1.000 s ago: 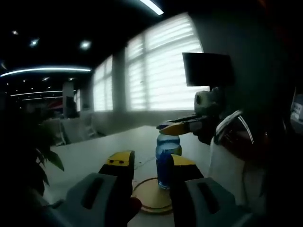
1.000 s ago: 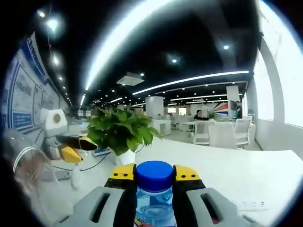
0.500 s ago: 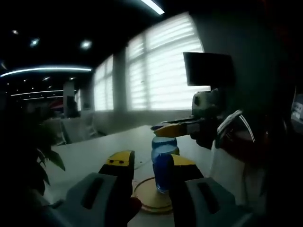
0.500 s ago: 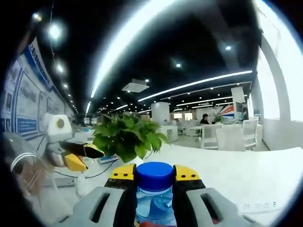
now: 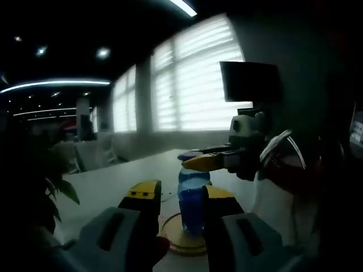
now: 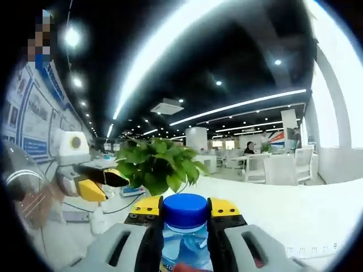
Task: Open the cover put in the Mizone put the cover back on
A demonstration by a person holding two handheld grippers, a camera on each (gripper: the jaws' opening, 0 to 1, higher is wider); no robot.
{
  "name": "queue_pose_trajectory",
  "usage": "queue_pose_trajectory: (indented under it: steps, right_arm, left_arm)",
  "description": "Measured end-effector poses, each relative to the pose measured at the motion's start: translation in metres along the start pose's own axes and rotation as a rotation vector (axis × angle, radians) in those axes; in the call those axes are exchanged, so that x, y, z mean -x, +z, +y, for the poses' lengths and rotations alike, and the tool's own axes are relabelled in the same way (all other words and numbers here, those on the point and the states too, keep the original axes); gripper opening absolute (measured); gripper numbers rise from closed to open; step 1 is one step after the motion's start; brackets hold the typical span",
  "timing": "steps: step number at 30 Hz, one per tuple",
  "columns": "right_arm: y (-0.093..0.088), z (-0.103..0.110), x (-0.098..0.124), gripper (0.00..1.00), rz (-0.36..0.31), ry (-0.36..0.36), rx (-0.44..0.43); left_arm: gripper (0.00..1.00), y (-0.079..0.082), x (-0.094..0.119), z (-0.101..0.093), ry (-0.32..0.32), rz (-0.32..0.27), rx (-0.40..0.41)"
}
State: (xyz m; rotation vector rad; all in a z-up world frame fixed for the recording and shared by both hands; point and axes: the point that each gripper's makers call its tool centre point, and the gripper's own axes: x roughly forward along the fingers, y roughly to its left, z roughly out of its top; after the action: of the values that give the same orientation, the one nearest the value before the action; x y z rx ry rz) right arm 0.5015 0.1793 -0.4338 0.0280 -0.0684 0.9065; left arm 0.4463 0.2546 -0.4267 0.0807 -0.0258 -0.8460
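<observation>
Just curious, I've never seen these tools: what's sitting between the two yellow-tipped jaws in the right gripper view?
The blue cap of a drink bottle, with the right gripper closed on it.

Mizone bottle [image 5: 191, 201] lifted off the wooden disc [image 5: 176, 241] — tilted leftward

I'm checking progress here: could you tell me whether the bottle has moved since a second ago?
Yes: in the left gripper view the bottle has shifted left against the round wooden base.

One bottle [image 6: 185, 241] with one blue cap [image 6: 185, 210]. One round coaster [image 5: 180, 237] on one table [image 5: 108, 190]. One potted plant [image 6: 159, 168]. Two claws: right [image 6: 185, 212] and left [image 5: 174, 192].
</observation>
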Motion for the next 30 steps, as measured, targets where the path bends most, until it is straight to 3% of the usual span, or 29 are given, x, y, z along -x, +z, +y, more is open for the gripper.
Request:
queue_pose_trajectory:
  steps: [11,23,30]
  right_arm:
    - [-0.0027,-0.0021,-0.0016,0.23,-0.009,0.008,-0.079]
    - [-0.0043,-0.0006,-0.0016,0.23,-0.004,0.009,-0.001]
    - [-0.0044,-0.0015,-0.0014,0.23,0.009,0.008,0.002]
  left_arm:
    - [0.21,-0.0008,-0.0001,-0.0036,-0.007,0.006,-0.007]
    - [0.21,-0.0037,-0.0013,-0.0052,-0.019,0.009,-0.007]
    - [0.21,-0.0025,-0.0027,-0.0054,-0.031,-0.008,0.022]
